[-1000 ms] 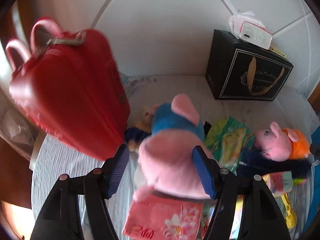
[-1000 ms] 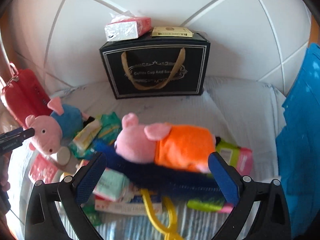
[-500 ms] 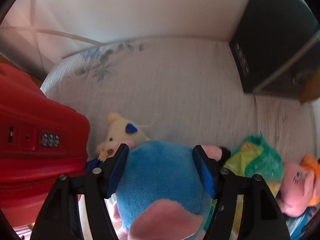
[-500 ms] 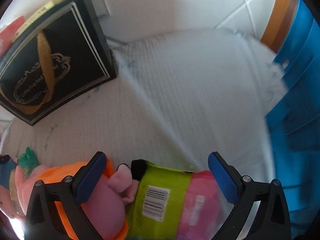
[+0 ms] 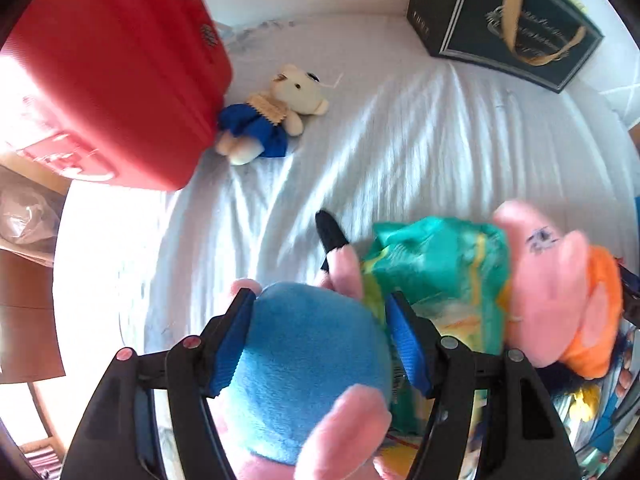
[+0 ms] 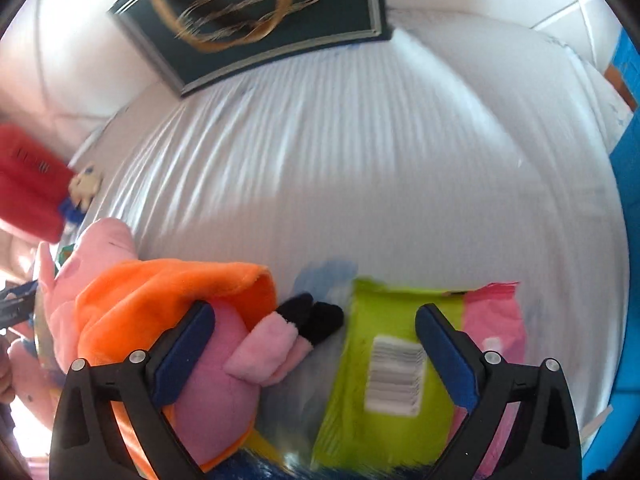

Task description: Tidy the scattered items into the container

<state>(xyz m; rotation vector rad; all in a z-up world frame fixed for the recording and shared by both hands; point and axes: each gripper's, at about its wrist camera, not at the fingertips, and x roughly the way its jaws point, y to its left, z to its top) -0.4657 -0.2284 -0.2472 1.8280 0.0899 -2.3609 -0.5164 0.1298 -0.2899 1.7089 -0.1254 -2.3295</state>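
On white ribbed bedsheet (image 5: pixel 400 128), left claw (image 5: pixel 320 340) clenching blue-shirted pig plush (image 5: pixel 312 376), right claw (image 6: pixel 316 344) released and closing over orange-dressed pig plush (image 6: pixel 168 304).

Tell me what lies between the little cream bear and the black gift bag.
Only bare, wrinkled white sheet. The left wrist view shows the cream bear beside the red case, the black gift bag at the wall, nothing between.

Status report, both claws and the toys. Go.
Left claw shut on blue pig. Right claw open, jaws just closing in, straddling orange pig legs and green packet. Red case beside small bear.
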